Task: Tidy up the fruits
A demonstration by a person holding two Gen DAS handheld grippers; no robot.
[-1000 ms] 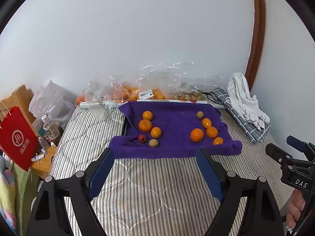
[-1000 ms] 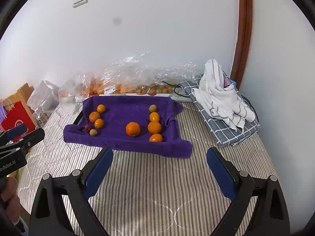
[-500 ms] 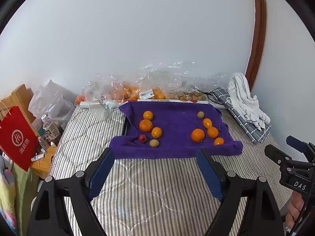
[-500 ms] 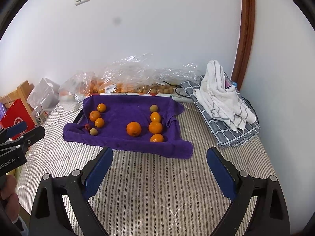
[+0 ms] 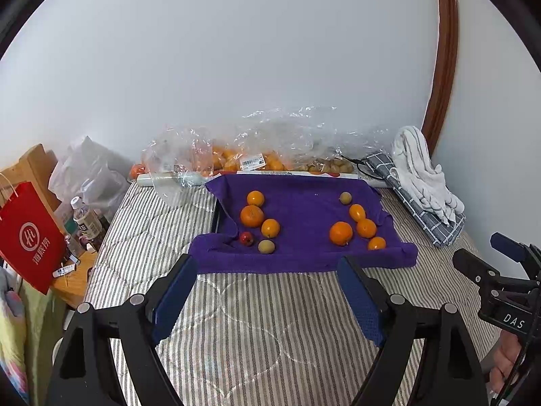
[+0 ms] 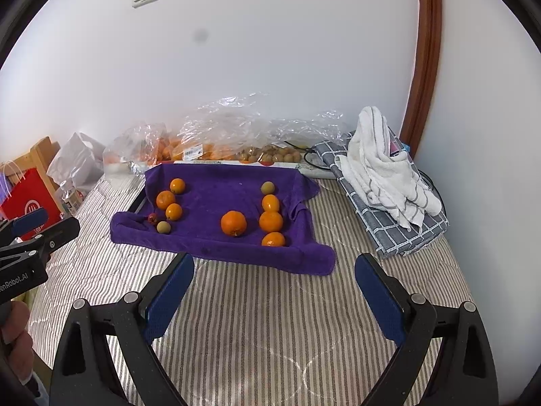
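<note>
Left gripper (image 5: pixel 267 272) hovers over the striped bed (image 5: pixel 257 321), fingers wide apart, nothing between them; right gripper (image 6: pixel 274 270) likewise above the bed, fingers wide, empty; both point down toward the purple towel (image 6: pixel 216 196), which lies on the bed ahead of them, its near edge just beyond the fingertips. Fruits sit on the towel in two groups, well apart; left group: three oranges (image 5: pixel 252 216), a small red fruit (image 5: pixel 246 238) and a small greenish-brown fruit (image 5: pixel 266 246) close together near the towel's left fold; right group: a large orange (image 6: pixel 233 223) standing slightly apart from a row of three oranges (image 6: pixel 271 221), with a small greenish-brown fruit (image 6: pixel 267 188) at the far end of that row. Clear plastic bags (image 5: pixel 270 142) holding more fruit lie along the wall behind the towel; a white striped towel (image 6: pixel 382 165) rests on a grey checked cloth (image 6: pixel 399 230) to the right; a red paper bag (image 5: pixel 30 237) stands off the left side of the bed.
</note>
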